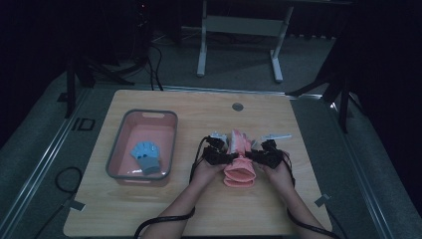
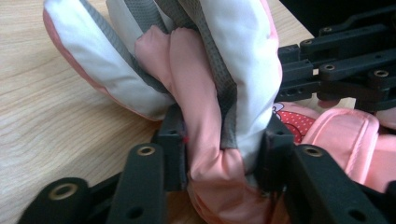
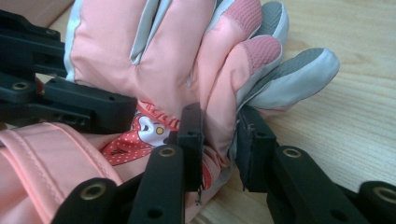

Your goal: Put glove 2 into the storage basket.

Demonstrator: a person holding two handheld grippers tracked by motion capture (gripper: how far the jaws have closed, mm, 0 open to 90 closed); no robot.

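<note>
Gloves are the business on this table (image 1: 149,209), and going from the left, a pink basket (image 1: 115,149) already holds a blue glove (image 1: 145,158) lying flat on its floor. To the right of it, well apart, a padded pink ski glove (image 1: 239,159) lies on the wood in front of the person, cuff towards them and fingers pointing away.

The left tool (image 1: 225,149) has its jaws pinched on the glove's left edge; in the left gripper view (image 2: 224,158) they squeeze a thick fold of pink and white padding. The right tool (image 1: 254,149) is clamped on the opposite edge, and in the right gripper view (image 3: 219,140) its jaws bite a thin fold near the little finger.

My worry is that right-hand bite. It looks shallow, on slick fabric close to the seam, so a lift could pull the fold free and leave the glove swinging from the left tool alone. Puffy padding also compresses and can creep out of a grip. If the two hands rise unevenly, the glove may twist, and a dangling cuff could catch the basket's rim on the way across.
</note>
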